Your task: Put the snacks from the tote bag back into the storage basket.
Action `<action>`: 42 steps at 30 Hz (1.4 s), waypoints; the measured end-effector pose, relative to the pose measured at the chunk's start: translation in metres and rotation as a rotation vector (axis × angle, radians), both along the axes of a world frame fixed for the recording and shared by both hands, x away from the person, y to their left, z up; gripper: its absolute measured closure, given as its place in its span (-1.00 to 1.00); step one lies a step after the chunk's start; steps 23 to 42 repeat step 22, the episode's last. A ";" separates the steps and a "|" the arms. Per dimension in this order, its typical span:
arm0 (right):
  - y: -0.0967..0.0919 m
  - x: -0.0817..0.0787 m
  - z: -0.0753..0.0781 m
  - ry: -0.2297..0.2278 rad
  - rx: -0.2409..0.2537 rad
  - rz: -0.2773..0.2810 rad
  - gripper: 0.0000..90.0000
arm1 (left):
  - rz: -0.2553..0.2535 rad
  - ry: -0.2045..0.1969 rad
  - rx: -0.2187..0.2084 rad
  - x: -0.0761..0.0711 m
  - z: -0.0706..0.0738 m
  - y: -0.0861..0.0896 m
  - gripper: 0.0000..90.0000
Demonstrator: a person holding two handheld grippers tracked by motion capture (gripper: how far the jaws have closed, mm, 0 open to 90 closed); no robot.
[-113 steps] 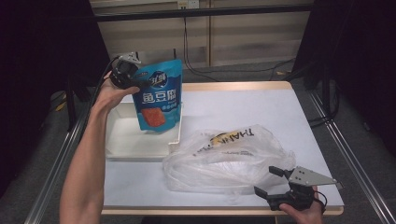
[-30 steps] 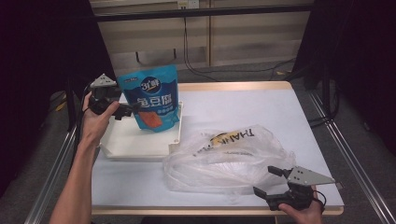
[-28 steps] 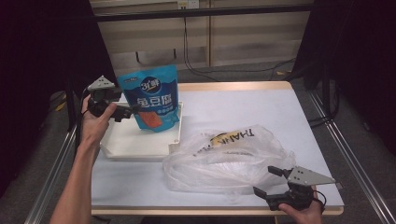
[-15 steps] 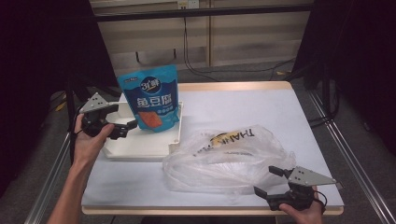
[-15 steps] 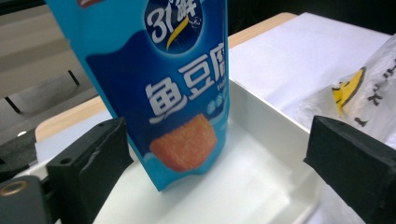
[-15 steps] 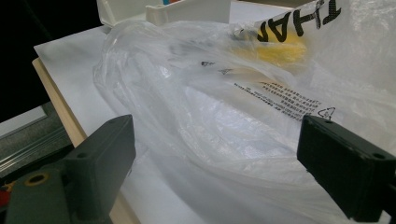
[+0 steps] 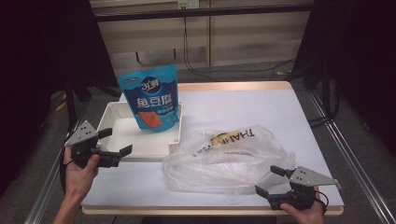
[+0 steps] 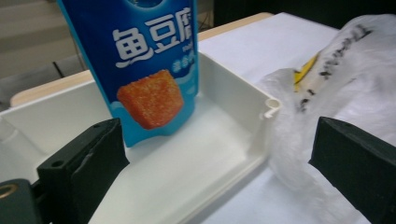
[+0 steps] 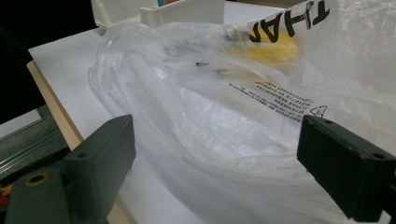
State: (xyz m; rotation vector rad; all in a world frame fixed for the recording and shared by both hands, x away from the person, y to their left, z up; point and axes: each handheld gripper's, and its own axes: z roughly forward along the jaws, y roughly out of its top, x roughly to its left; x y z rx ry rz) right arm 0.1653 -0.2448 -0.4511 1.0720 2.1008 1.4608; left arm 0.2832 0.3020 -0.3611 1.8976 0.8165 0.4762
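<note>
Two hand-held grippers gape empty: the right one [image 7: 272, 183] sits at the desk's [image 7: 280, 112] near right corner, nearest the bag [image 7: 224, 156] lying crosswise mid-desk, while the left [image 7: 114, 144] hovers off the left edge beside the tray [image 7: 119, 135] holding the upright pouch [image 7: 153, 98].

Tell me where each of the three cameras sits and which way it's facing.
High view: above the person's side, looking forward and down on the table; both hands with tongs show.
Left gripper view: on the left tongs, facing the pouch in the tray.
Right gripper view: on the right tongs, facing the bag.
Shared: both gripper views show bag and tray.
</note>
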 end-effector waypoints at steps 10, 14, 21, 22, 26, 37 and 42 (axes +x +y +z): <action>0.000 0.000 0.000 0.002 -0.004 -0.009 -0.75 | 0.043 -0.007 0.034 -0.043 -0.022 -0.002 -0.91; 0.000 -0.001 0.000 0.002 -0.004 -0.014 -0.75 | 0.029 0.025 0.045 -0.055 -0.034 -0.009 -0.91; -0.003 -0.002 0.001 -0.007 0.004 -0.029 -0.75 | 0.017 0.075 -0.027 -0.062 -0.067 -0.014 -0.93; -0.005 -0.002 0.002 -0.012 0.003 -0.036 -0.75 | 0.021 0.077 -0.020 -0.064 -0.072 -0.015 -0.93; -0.005 -0.002 0.002 -0.012 0.003 -0.036 -0.75 | 0.021 0.077 -0.020 -0.064 -0.072 -0.015 -0.93; -0.005 -0.002 0.002 -0.012 0.003 -0.036 -0.75 | 0.021 0.077 -0.020 -0.064 -0.072 -0.015 -0.93; -0.005 -0.002 0.002 -0.012 0.003 -0.036 -0.75 | 0.021 0.077 -0.020 -0.064 -0.072 -0.015 -0.93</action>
